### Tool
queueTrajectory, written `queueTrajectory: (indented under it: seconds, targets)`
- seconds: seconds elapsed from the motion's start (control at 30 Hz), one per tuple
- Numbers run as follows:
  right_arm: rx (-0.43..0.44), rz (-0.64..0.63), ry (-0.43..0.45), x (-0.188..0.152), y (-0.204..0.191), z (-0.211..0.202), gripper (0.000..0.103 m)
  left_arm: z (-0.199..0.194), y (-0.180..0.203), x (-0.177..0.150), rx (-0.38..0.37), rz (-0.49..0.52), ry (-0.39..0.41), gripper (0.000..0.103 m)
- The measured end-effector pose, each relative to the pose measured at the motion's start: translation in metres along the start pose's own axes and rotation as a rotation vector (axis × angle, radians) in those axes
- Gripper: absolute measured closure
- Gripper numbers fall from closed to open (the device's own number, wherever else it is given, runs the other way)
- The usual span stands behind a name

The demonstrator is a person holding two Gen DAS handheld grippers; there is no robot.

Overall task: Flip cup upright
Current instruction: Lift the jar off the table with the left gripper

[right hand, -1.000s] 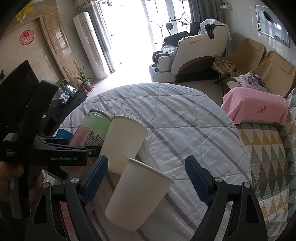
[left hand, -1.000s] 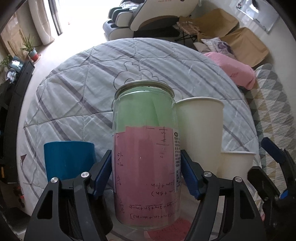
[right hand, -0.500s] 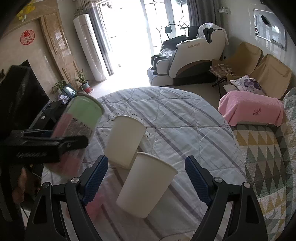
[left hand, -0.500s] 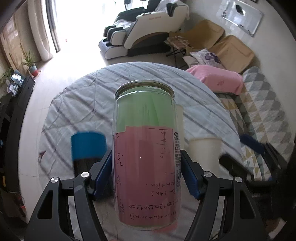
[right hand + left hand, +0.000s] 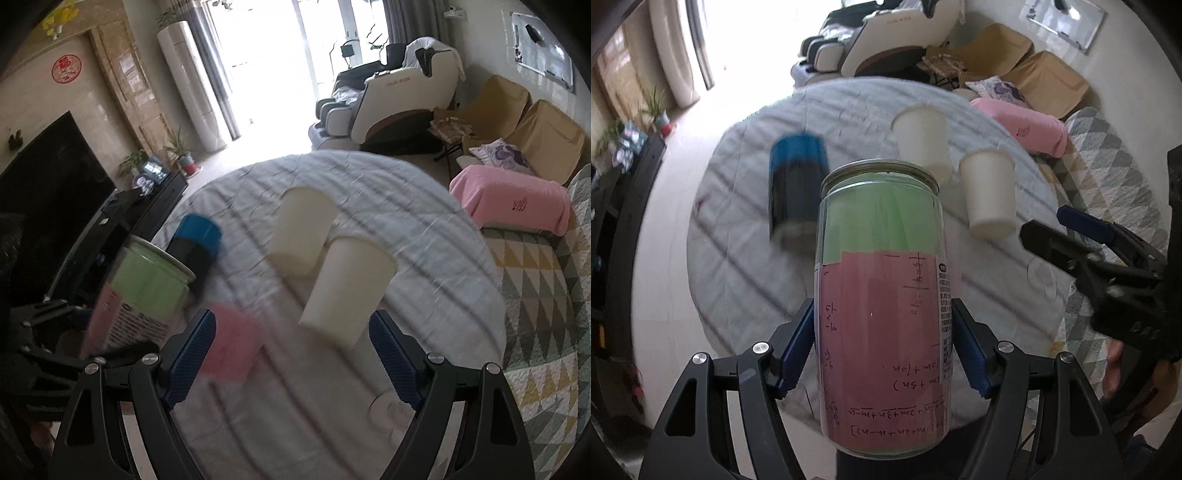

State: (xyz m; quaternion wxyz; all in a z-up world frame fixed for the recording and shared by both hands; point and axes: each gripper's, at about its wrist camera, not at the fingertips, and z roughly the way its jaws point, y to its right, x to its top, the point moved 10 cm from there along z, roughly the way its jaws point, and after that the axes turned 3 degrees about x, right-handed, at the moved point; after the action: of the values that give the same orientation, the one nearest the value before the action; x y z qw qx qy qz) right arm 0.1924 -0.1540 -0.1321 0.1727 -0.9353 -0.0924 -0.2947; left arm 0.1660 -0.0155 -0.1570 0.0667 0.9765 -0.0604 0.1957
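My left gripper [image 5: 882, 347] held the clear cup [image 5: 881, 306] aloft, rim up, jaws clamped on its sides; my right gripper [image 5: 291, 354] hung wide-jawed above two paper cups [image 5: 345, 291].

The clear jar [image 5: 881, 295] looks like glossy, smooth plastic with a metal rim, and matt pink and green paper curls inside it. The left tool [image 5: 882, 343] has matt black plastic arms, ribbed blue pads [image 5: 798, 347] and shiny metal screws. Two white cups [image 5: 347, 291] look like matt paper. Soft quilted cloth [image 5: 424, 258] covers the desk.
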Motion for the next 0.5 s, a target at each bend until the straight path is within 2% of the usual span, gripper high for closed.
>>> queueTrajectory:
  seconds: [0.2,0.5]
  targets:
    - [0.062,0.051,-0.045,-0.025,-0.024,-0.001,0.017,0.014,-0.008,-0.037,-0.034,-0.027,-0.047,0.032]
    - [0.099,0.13,-0.148,-0.059,-0.055,0.024,0.017,0.036,-0.016,-0.056,-0.067,-0.036,-0.061,0.032]
